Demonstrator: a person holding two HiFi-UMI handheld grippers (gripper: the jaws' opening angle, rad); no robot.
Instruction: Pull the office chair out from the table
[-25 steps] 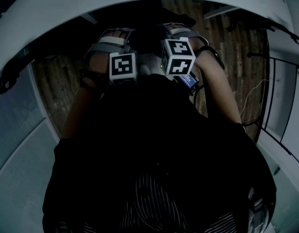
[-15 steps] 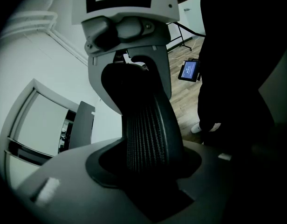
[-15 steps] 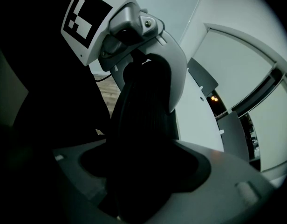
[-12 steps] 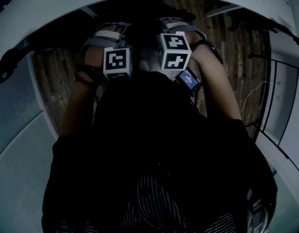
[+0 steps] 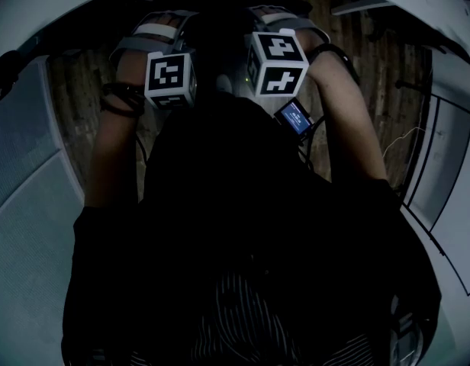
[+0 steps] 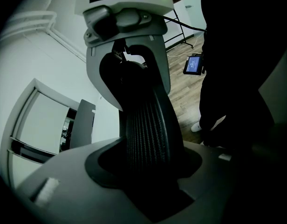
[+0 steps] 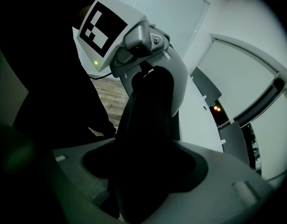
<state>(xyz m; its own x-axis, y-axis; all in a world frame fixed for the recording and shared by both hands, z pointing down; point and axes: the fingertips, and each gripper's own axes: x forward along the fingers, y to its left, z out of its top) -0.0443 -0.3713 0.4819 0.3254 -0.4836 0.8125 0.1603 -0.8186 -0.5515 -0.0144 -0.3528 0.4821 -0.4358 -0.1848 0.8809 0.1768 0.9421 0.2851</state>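
The black office chair's mesh back rises between my two grippers, and its top edge shows dimly in the head view. My left gripper is shut on that rim, which fills the gap between its jaws. My right gripper holds the same rim a little further along. Its jaws have just been closing with the rim between them. Each gripper sees the other across the rim: the right gripper and the left gripper. In the head view the left gripper and the right gripper sit side by side.
A white curved table arcs over the top of the head view, close beyond the chair. Wooden floor lies to the right. A small device with a blue screen hangs at the right wrist. Pale panels stand on the left.
In the head view both marker cubes and the table's rim sit slightly higher, and the cubes stand a little further apart. Both grippers stay on the chair's top edge.
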